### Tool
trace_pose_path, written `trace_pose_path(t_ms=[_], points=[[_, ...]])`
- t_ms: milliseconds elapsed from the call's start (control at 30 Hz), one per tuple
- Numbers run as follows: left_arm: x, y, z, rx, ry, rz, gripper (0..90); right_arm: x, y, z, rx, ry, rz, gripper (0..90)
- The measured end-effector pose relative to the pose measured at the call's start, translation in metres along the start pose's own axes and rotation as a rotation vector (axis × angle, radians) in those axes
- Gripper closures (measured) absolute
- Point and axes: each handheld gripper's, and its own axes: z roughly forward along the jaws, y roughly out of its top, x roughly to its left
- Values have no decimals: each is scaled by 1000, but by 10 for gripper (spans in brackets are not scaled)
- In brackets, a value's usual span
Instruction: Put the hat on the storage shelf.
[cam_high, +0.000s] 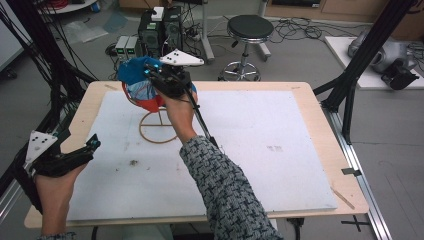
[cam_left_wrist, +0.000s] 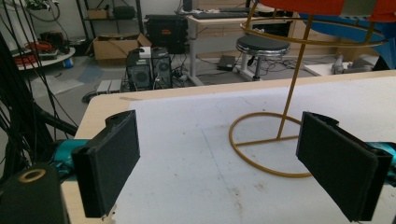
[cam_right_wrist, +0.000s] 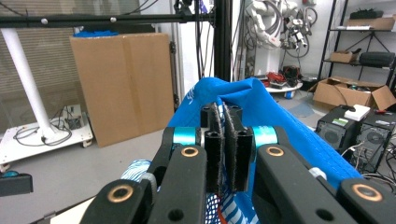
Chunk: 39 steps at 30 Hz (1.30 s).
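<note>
My right claw (cam_high: 152, 71) is pressed together on the blue fabric (cam_right_wrist: 261, 100) of a blue-and-red cloth cap (cam_high: 137, 90), which sits on top of a thin yellow wire stand (cam_high: 159, 127) at the far left part of the counter (cam_high: 300, 90). In the right gripper view the two pads meet with a fold of that blue cloth pinched between them. My left claw (cam_high: 92, 145) hovers near the counter's left edge with its jaws wide apart and nothing between them; in the left gripper view the stand's ring base (cam_left_wrist: 266, 149) lies ahead on the white mat (cam_left_wrist: 187, 154), well short of the pads.

Beyond the counter I see a black round stool (cam_high: 249, 27), two dark computer towers (cam_high: 160, 30) and loose cables on the floor. A black frame post (cam_high: 357, 65) stands at the right. White print runs along the cloth, too small for me to read.
</note>
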Motion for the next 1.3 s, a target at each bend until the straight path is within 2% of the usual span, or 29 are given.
trace_pose_path(t_ms=[233, 500, 767, 833, 900, 1033, 1300], points=[[0, 0, 0, -2, -4, 0, 136, 5, -3, 9, 24, -16, -18, 875], [1, 0, 0, -4, -5, -8, 136, 4, -3, 14, 27, -38, -19, 871], [0, 0, 1, -2, -9, -5, 137, 15, 3, 20, 46, -55, -72, 871], [0, 0, 1, -3, -9, -7, 136, 16, 4, 21, 47, -53, -73, 871], [1, 0, 0, -6, -6, -9, 137, 19, 6, 25, 71, -49, -76, 868], [2, 0, 0, -8, -5, -11, 136, 20, 5, 28, 84, -54, -85, 868], [1, 0, 0, -8, -8, -13, 136, 25, 2, 32, 132, -82, -139, 864]])
